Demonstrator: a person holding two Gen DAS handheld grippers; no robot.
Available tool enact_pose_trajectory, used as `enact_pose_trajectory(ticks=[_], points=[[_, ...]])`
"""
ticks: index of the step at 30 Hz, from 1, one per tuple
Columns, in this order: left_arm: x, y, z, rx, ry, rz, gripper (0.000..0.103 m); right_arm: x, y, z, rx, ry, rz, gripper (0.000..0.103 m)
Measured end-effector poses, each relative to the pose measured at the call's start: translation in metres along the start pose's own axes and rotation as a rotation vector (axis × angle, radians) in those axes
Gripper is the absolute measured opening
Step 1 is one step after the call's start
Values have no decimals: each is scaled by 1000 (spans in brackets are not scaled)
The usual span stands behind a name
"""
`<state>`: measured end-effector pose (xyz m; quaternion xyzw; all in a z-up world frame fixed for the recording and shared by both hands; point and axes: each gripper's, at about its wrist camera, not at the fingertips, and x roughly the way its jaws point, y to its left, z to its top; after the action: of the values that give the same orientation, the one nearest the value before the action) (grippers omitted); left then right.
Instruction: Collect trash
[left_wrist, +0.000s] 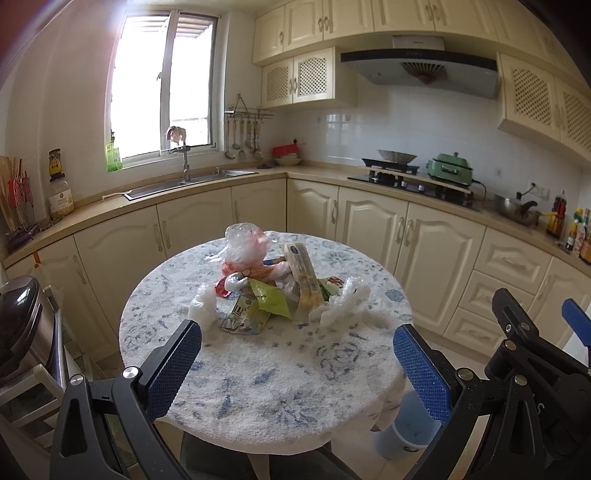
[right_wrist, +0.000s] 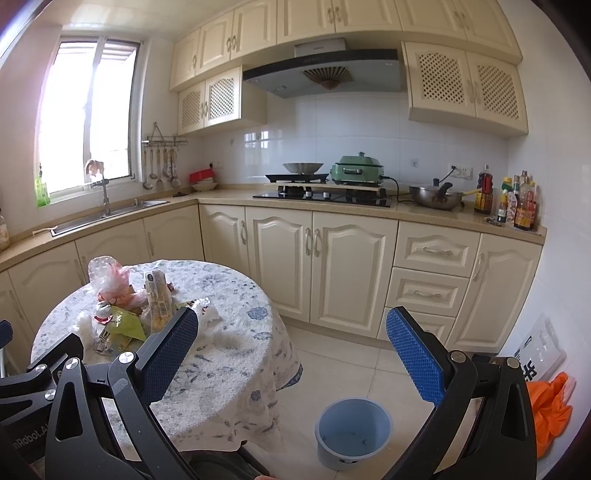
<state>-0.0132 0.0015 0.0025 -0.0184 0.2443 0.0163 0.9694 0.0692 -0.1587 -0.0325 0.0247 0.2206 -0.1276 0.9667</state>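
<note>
A pile of trash (left_wrist: 273, 291) lies on the round table (left_wrist: 258, 369) with a blue-patterned cloth: a clear plastic bag (left_wrist: 245, 245), a yellow carton (left_wrist: 303, 277), a green wrapper (left_wrist: 269, 301) and crumpled white tissue (left_wrist: 343, 306). The pile also shows in the right wrist view (right_wrist: 125, 310). My left gripper (left_wrist: 295, 362) is open and empty, above the table's near part, short of the pile. My right gripper (right_wrist: 291, 350) is open and empty, to the right of the table, above the floor. A blue bin (right_wrist: 352, 430) stands on the floor below it, beside the table.
Cream kitchen cabinets run behind the table, with a sink (left_wrist: 192, 181) and a stove (right_wrist: 325, 192). A steel pedal bin (left_wrist: 22, 325) stands left of the table. An orange bag (right_wrist: 550, 410) lies on the floor at the right wall.
</note>
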Motion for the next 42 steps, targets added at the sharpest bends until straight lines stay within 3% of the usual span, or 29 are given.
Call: enact_pose_trajectory(ticks=[9,19,26,32,42], points=[[12,1,-1,1,24,6,102,10,6,-2,-11,25,2,103],[50,19,4,-47,104,51,102,47,36,-9,-59,122,34,103],[106,38,-3,-65,233,131,102,94,63,-23,-94,247,132,103],[156,58,-4,-91,320,171,102,128,88,-38,-139,326,162,103],[245,92,-23,-156,463,132,96,183,118,-50,-115,451,228,97]])
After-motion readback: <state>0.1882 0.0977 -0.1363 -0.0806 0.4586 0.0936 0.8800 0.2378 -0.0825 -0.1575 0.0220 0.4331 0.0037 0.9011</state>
